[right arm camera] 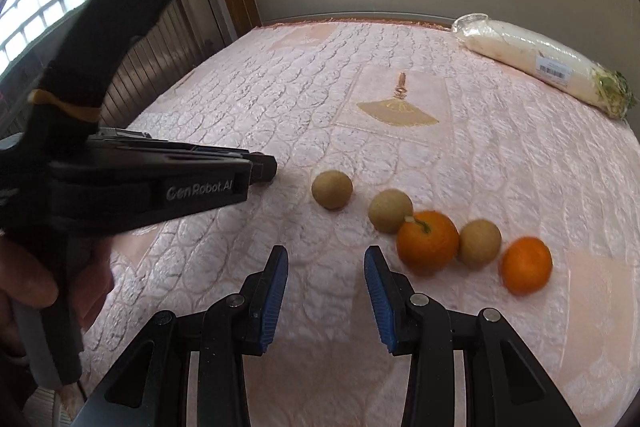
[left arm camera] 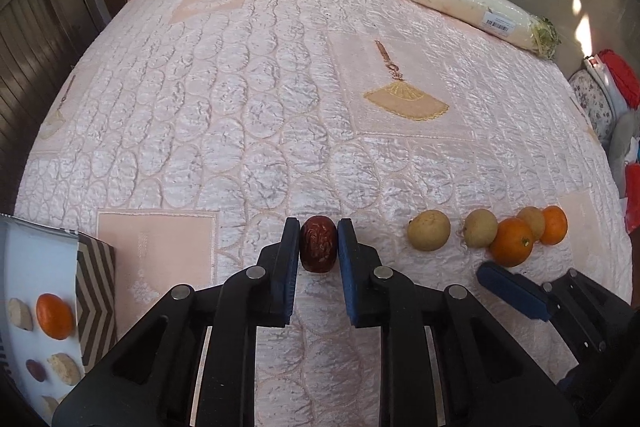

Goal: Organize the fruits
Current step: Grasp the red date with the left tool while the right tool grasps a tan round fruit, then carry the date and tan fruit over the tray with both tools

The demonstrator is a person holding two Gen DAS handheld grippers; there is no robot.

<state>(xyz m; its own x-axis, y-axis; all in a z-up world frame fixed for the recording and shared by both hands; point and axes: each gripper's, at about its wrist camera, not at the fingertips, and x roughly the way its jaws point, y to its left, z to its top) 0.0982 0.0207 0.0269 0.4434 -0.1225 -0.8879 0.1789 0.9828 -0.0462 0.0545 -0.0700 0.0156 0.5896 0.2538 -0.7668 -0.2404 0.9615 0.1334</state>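
Note:
My left gripper [left arm camera: 319, 227] is shut on a dark red wrinkled date [left arm camera: 318, 243], both blue pads pressing its sides just above the pink quilted cloth [left arm camera: 248, 99]. To its right lie three tan round fruits [left arm camera: 429, 230] and two oranges [left arm camera: 512, 242] in a loose row. In the right wrist view my right gripper [right arm camera: 326, 257] stands open with nothing between its fingers, just left of an orange [right arm camera: 427, 241] and near the tan fruits [right arm camera: 332, 189]. The left gripper body [right arm camera: 160, 183] shows at the left, held by a hand [right arm camera: 28, 283].
A white tray [left arm camera: 48, 259] with a striped rim at the lower left holds an orange [left arm camera: 54, 310], pale pieces and a dark fruit. A wrapped white radish [left arm camera: 476, 9] lies at the far right edge. Walls close the back; clutter sits at the right.

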